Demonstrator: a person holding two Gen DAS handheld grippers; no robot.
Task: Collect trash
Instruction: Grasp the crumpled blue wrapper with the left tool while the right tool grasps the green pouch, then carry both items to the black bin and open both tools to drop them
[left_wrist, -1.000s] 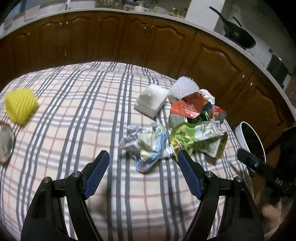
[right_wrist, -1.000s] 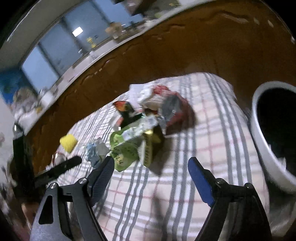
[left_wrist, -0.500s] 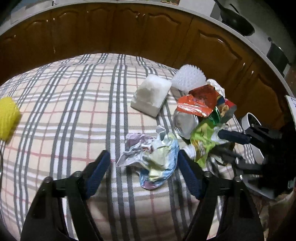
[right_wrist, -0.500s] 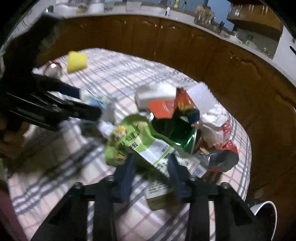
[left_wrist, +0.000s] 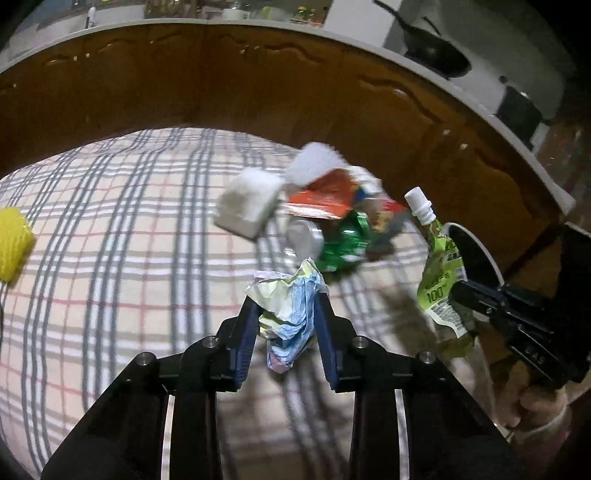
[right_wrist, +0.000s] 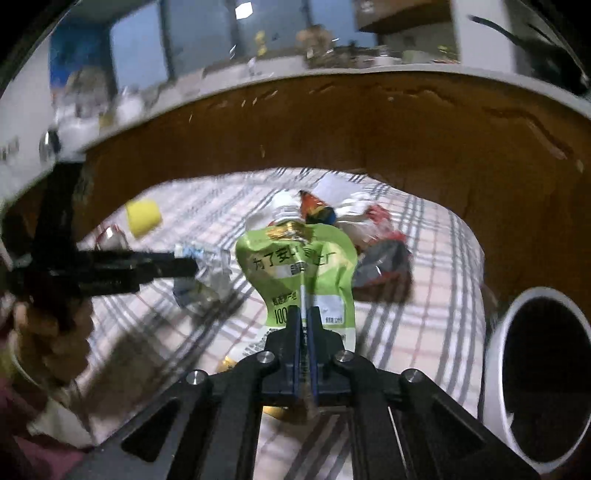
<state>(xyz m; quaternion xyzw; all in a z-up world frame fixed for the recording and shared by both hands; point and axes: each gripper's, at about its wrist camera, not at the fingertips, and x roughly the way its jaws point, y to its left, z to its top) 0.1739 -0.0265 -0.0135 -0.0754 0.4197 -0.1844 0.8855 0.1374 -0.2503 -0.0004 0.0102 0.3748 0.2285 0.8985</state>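
Observation:
My left gripper (left_wrist: 286, 317) is shut on a crumpled pale blue and yellow wrapper (left_wrist: 290, 306), lifted off the checked tablecloth (left_wrist: 129, 258). My right gripper (right_wrist: 303, 325) is shut on a green drink pouch (right_wrist: 295, 273) with a white spout, held upright above the table; the pouch also shows in the left wrist view (left_wrist: 439, 280). A white bin (right_wrist: 535, 387) with a dark inside stands low at the right of the table, and its rim shows behind the pouch in the left wrist view (left_wrist: 476, 251).
A heap of trash lies at the table's far right: a white foam block (left_wrist: 247, 206), a white foam net (left_wrist: 314, 166), a red wrapper (left_wrist: 325, 199), a green packet (left_wrist: 343, 247). A yellow foam net (left_wrist: 13, 243) lies far left. Brown cabinets (left_wrist: 258, 85) curve behind.
Both grippers have shut: the left on the crumpled wrapper, the right on the green pouch. Both pieces have been lifted off the cloth, the pouch carried right toward the bin.

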